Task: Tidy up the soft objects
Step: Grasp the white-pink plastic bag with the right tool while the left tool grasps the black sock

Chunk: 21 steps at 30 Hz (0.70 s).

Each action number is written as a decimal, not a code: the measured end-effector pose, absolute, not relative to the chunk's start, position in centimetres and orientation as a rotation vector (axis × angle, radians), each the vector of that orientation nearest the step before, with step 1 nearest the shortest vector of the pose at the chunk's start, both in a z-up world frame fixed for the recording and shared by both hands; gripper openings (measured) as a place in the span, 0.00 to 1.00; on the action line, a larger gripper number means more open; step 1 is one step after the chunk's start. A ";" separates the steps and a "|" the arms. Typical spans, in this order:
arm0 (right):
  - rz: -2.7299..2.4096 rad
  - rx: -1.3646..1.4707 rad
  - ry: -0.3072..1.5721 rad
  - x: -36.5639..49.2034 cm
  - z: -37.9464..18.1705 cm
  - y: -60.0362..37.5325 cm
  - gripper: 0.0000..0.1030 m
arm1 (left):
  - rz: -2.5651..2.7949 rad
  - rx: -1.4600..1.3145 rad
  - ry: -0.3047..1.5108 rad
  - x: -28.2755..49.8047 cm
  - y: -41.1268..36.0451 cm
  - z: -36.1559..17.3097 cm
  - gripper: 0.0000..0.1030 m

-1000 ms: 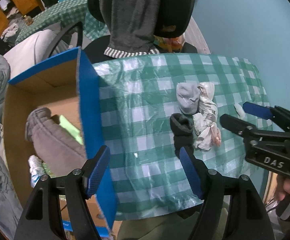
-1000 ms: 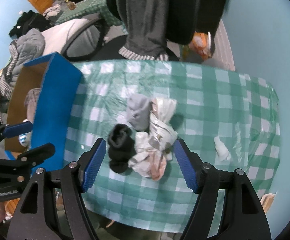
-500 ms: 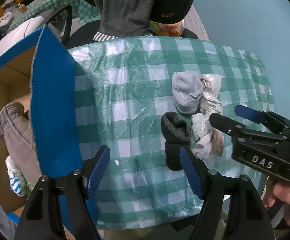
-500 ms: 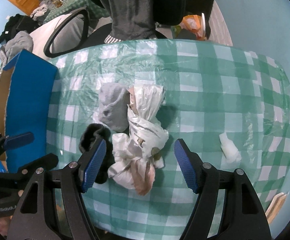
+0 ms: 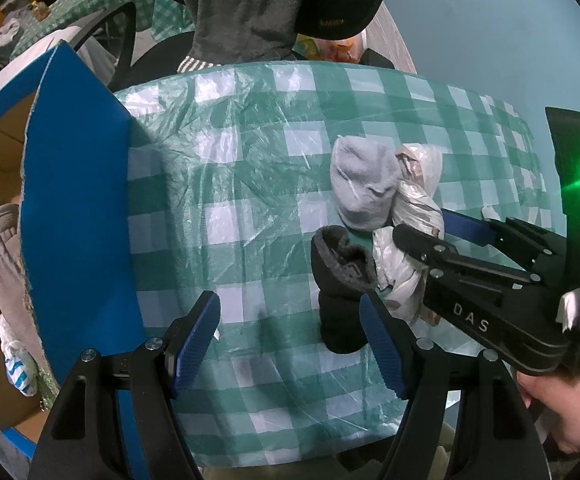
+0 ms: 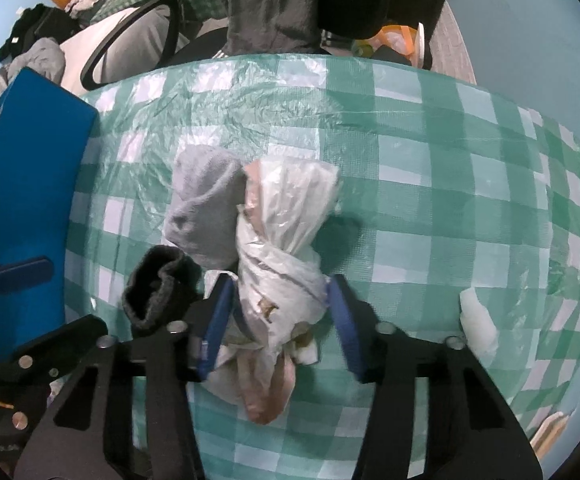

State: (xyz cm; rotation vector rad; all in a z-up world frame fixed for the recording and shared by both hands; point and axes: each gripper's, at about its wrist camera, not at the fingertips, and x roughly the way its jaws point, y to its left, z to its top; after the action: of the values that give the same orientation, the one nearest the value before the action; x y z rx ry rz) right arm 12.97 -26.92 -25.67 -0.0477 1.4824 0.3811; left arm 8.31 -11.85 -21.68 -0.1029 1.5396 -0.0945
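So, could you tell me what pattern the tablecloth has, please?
Green-and-white checks on the plastic tablecloth, clearest in the right wrist view.

I see table (image 6: 429,208) under green-white checked cover, clear plastic sheet over it. On it: grey sock (image 6: 202,204), black sock (image 6: 158,288), knotted plastic bag bundle (image 6: 278,264) touching both, white scrap (image 6: 477,320) well apart at right.

green-and-white checked tablecloth (image 6: 429,208), grey sock (image 6: 202,204), black sock (image 5: 341,280), blue box flap (image 5: 78,216), white bag (image 6: 282,264).
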 end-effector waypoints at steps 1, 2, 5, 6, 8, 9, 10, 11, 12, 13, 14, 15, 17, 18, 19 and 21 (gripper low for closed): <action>0.384 -0.053 1.481 12.9 -25.6 -26.9 0.40 | -0.097 -0.107 1.542 8.3 -11.9 -21.7 0.72; 0.390 -0.058 1.479 12.9 -25.6 -27.0 0.39 | -0.099 -0.110 1.543 8.2 -12.0 -21.7 0.73; 0.404 -0.078 1.469 12.6 -25.1 -27.1 0.36 | -0.107 -0.120 1.547 8.1 -12.5 -21.8 0.74; 0.407 -0.084 1.464 12.4 -24.9 -27.2 0.36 | -0.111 -0.120 1.549 8.2 -12.6 -21.8 0.74; 0.408 -0.094 1.455 12.2 -24.5 -27.5 0.36 | -0.118 -0.120 1.555 8.2 -13.0 -22.0 0.74; 0.407 -0.098 1.452 12.1 -24.4 -27.6 0.36 | -0.121 -0.120 1.557 8.2 -13.2 -22.1 0.74; 0.405 -0.099 1.449 12.1 -24.2 -27.9 0.36 | -0.124 -0.121 1.560 8.3 -13.5 -22.2 0.74; 0.403 -0.097 1.447 12.0 -24.0 -28.2 0.36 | -0.126 -0.122 1.564 8.4 -13.6 -22.4 0.74; 0.402 -0.092 1.446 11.9 -23.9 -28.5 0.36 | -0.127 -0.124 1.569 8.4 -13.8 -22.6 0.74; 0.401 -0.085 1.445 11.9 -23.7 -28.8 0.36 | -0.127 -0.127 1.575 8.5 -14.1 -22.9 0.74; 0.400 -0.079 1.444 11.9 -23.6 -29.1 0.36 | -0.127 -0.128 1.581 8.6 -14.3 -23.2 0.74; 0.399 -0.075 1.441 11.8 -23.5 -29.4 0.36 | -0.126 -0.130 1.586 8.6 -14.5 -23.5 0.74; 0.397 -0.072 1.437 11.7 -23.2 -29.8 0.36 | -0.123 -0.136 1.599 8.8 -14.9 -24.0 0.74; 0.397 -0.072 1.435 11.5 -23.1 -30.0 0.36 | -0.121 -0.139 1.605 8.9 -15.0 -24.3 0.74; 0.396 -0.071 1.433 11.5 -23.0 -30.1 0.36 | -0.115 -0.139 1.610 9.0 -15.3 -24.6 0.74; 0.393 -0.071 1.432 11.3 -22.8 -30.5 0.36 | -0.104 -0.128 1.617 9.1 -15.5 -25.1 0.74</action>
State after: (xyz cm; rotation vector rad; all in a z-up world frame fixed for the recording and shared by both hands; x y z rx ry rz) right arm 11.32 -30.54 -22.79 -0.0712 1.4316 0.3934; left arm 9.15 -15.50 -25.09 -0.1277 1.6168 -0.1036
